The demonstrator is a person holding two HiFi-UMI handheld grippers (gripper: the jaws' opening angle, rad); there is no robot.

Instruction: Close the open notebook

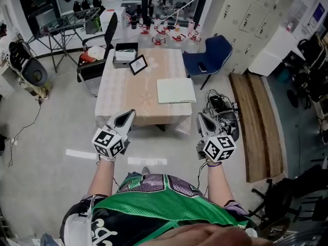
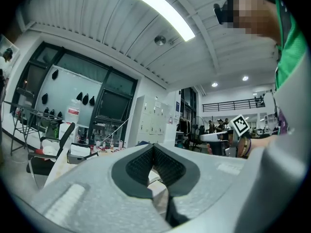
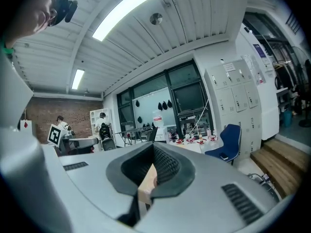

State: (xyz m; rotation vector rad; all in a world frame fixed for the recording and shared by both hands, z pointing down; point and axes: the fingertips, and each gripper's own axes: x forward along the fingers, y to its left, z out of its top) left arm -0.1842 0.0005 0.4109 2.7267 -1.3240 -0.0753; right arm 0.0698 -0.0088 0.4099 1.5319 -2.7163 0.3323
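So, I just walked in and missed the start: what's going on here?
A person in a green top holds a grey two-jaw gripper in each hand, left gripper and right gripper, both shut and empty, short of the beige-clothed table. The pale green notebook lies flat there, untouched.

Bright, even light from a ceiling strip lamp; gripper views bulge fisheye, corners black, foreground soft

Open-plan lab workspace, white lockers, small bottles on bench, blue chair, floor cables
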